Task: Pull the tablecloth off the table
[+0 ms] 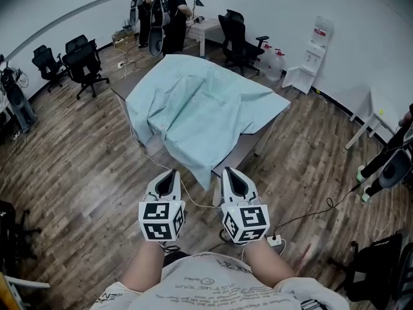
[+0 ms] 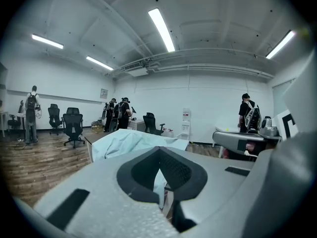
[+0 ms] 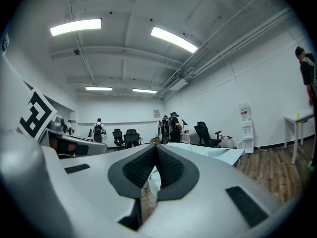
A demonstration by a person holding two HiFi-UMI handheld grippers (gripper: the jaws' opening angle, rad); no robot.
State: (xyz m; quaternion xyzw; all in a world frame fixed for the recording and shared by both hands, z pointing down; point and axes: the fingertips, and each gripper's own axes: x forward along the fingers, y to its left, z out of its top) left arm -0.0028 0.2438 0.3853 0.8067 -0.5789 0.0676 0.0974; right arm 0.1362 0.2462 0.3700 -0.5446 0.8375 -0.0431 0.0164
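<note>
Tablecloth [image 1: 200,108]: pale, rumpled, draped over table [image 1: 250,146], near corner hanging low. Looks light, soft, limp; pinch that hanging corner. Left gripper [image 1: 171,174], right gripper [image 1: 227,173] both pressed together, empty, short of it.

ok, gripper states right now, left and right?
Left gripper: shut, holding nothing, short of the tablecloth.
Right gripper: shut, holding nothing.
</note>
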